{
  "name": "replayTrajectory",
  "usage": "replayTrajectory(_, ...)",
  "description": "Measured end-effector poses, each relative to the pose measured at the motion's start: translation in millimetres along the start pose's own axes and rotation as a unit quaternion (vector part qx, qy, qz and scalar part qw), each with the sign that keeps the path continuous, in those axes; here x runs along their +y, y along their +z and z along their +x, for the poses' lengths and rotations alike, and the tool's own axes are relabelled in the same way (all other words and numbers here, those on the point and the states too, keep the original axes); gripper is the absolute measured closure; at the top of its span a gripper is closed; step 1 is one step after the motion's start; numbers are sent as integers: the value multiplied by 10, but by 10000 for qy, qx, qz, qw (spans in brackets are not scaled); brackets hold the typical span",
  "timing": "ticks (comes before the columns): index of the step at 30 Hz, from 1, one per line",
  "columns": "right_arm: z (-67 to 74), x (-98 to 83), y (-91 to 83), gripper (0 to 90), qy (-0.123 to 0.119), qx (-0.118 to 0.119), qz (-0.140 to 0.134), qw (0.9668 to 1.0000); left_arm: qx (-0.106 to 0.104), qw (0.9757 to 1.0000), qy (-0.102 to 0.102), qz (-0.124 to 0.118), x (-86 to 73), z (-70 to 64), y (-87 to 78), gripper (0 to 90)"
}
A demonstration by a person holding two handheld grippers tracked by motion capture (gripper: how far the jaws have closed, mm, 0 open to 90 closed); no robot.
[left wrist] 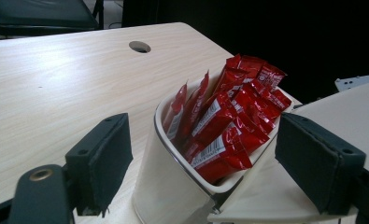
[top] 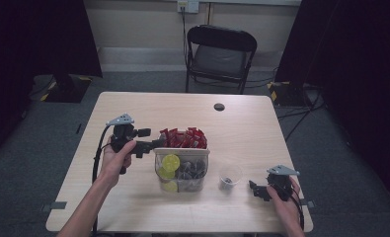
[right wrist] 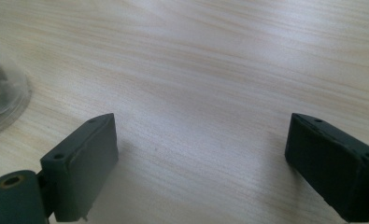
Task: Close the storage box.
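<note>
a pale wooden table [top: 133,111] with a round cable hole [top: 219,106] is seen from the high view, and a black folding chair [top: 221,55] stands on the floor beyond its far edge. near the middle of the table stands a divided container [top: 181,165]: its back compartment is packed with upright red sachets [top: 182,138], and its clear front part holds yellow-green discs [top: 171,162] and dark packets [top: 192,170]. a small clear plastic cup [top: 230,176] with something dark inside is set just right of the container.

the left gripper [top: 150,144] is held in the person's left hand [top: 114,160] at the container's left end. in the left gripper view its 2 jaws are spread wide on either side of the white compartment wall [left wrist: 159,182], with the red sachets [left wrist: 224,126] between them; no contact is seen.

the right gripper [top: 255,190] is held low near the table's right front corner, well apart from the container and near the cup. in the right gripper view its jaws are spread over bare wood, nothing between them, with the cup's edge [right wrist: 4,100] at the left.
</note>
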State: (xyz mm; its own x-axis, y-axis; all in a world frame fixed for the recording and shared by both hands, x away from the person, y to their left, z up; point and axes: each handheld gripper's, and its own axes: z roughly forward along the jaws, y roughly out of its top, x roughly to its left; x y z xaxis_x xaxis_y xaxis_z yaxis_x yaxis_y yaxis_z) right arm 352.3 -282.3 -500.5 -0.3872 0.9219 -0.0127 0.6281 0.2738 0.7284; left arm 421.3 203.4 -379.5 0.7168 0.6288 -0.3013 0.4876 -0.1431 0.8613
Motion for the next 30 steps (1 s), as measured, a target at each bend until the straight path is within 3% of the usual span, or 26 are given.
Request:
replayTrajectory(6,0,0,0,90,1,1,-1,10000,-78,9999,118,29,-13,-54,-6,174)
replayTrajectory(12,5,-1,-3,89,17,-19,7,10000,-39,10000,87,23,-62,-67,-34,164)
replayTrajectory(30,5,2,3,81,21,-23,13,10000,-89,9993,165,332,-168,-111,31,160)
